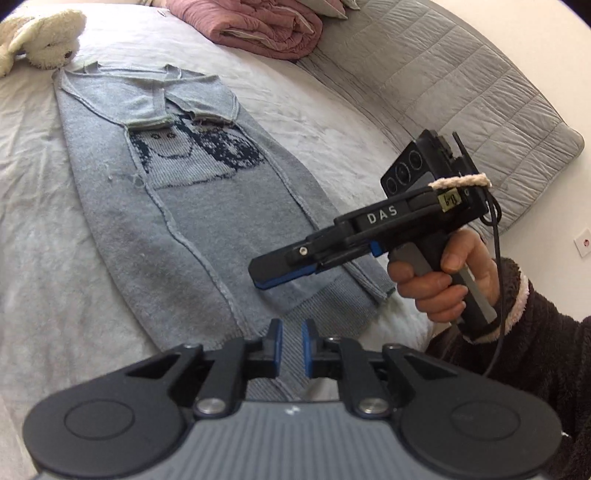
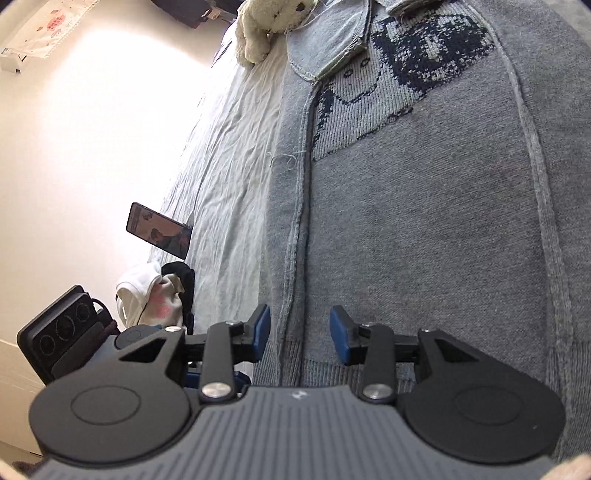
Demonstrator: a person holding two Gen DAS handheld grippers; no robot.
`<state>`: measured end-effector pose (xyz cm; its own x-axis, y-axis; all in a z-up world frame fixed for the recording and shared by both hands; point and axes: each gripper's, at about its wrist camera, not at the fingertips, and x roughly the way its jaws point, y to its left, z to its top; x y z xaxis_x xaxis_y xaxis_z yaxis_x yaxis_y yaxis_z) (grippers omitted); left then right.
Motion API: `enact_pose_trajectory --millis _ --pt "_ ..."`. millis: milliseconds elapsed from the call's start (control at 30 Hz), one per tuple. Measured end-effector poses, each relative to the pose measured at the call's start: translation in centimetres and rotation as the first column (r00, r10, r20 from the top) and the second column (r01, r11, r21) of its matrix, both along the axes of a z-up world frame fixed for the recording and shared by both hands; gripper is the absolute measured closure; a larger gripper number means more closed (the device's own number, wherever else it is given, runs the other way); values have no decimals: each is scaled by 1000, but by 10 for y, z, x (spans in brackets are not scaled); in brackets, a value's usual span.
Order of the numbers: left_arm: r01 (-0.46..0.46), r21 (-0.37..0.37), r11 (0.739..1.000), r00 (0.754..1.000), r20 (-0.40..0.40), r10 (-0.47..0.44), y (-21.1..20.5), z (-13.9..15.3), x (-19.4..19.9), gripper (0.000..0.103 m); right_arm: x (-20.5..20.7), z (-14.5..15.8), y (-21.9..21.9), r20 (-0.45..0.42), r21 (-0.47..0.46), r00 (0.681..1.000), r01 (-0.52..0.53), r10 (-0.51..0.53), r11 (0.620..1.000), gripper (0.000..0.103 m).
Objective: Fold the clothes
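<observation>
A grey knit sweater (image 1: 207,221) with a dark picture on its chest lies flat on the bed, its sleeves and sides folded in. Its ribbed hem is nearest me. In the left wrist view my left gripper (image 1: 291,347) is at the bottom, nearly closed, with a strip of the ribbed hem pinched between its blue pads. My right gripper (image 1: 258,275), held by a hand (image 1: 436,280) in a dark fleecy sleeve, hovers over the hem's right corner. In the right wrist view the right gripper (image 2: 300,330) is open just above the sweater (image 2: 424,221), its pads not pressing on the cloth.
A white plush toy (image 1: 40,37) lies beyond the collar. A folded pink quilt (image 1: 258,26) and a grey quilted blanket (image 1: 443,92) lie at the far side. At the bed's edge stand a propped phone (image 2: 159,230) and a small pile of clothes (image 2: 155,295).
</observation>
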<state>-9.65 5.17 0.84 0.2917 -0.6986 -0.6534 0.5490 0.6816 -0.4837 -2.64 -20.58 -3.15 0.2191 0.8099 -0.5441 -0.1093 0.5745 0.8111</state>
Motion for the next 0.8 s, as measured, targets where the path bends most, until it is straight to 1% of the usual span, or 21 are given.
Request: enact_pose_trajectory --millis 100,200,300,400,433,467,500,567,700,767,800 --pt "-94 31 995 995 21 93 6 -7 18 93 12 -9 5 4 17 999 35 -36 999 62" --pt "-171 68 983 985 36 169 9 -20 34 93 23 -16 10 11 35 998 68 -69 997 63" --pt "-212 56 976 977 27 211 15 -27 44 94 31 -19 14 41 40 994 103 -105 994 69" --pt "-242 31 970 970 34 241 22 -29 51 94 36 -21 16 81 37 988 132 -135 991 76" --pt "-250 26 968 968 41 249 23 -29 52 94 37 -21 16 90 34 986 139 -142 990 82" --pt "-258 21 966 965 49 257 24 -29 54 94 37 -21 17 98 24 985 143 -145 989 93" --pt "-261 13 965 964 61 260 25 -28 55 94 37 -20 17 107 8 983 146 -146 989 97" --pt "-267 2 964 961 80 266 25 -28 55 94 35 -14 20 134 -17 981 145 -142 989 97" --pt "-279 -2 960 957 82 278 23 -29 63 94 30 2 26 211 -74 971 127 -109 989 97" --pt "-275 37 961 960 69 272 20 -34 66 94 31 4 32 231 -108 969 118 -91 987 96" --pt "-269 58 961 962 67 265 17 -36 67 94 33 1 33 214 -116 973 115 -89 987 94"
